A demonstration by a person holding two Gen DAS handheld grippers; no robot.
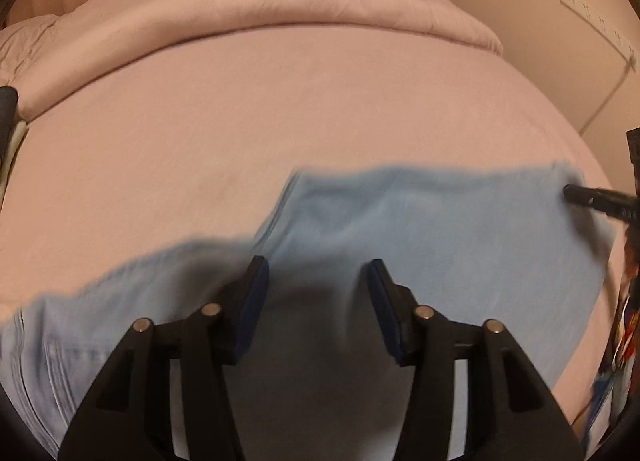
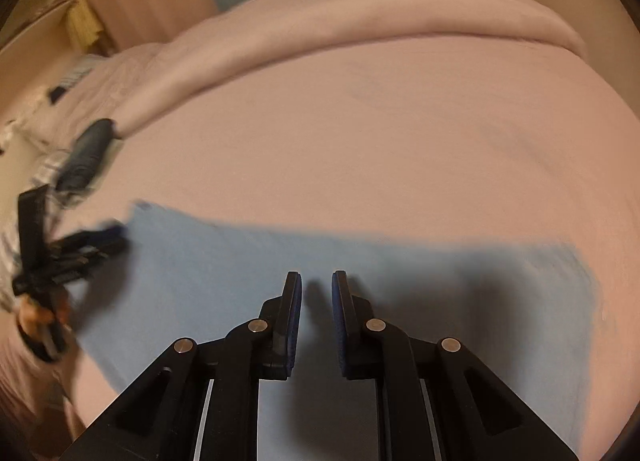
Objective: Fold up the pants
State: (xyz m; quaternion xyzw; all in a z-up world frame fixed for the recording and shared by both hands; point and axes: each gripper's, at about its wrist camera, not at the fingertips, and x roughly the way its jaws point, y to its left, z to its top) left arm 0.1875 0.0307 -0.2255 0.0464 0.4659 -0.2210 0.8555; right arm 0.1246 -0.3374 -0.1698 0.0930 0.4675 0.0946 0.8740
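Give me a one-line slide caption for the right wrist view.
Right gripper, jaws slightly apart and empty, above light blue pants on a pink bed.

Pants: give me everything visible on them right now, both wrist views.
The pants are light blue, denim-like, lying flat on the pink bed sheet near its front edge. They look already folded into a long band, with stacked layer edges showing at one step. Seam stitching shows near the left end. Shadows of both tools fall on them. The left tool and right tool hang above them with nothing between the fingers; blur hides finer detail.
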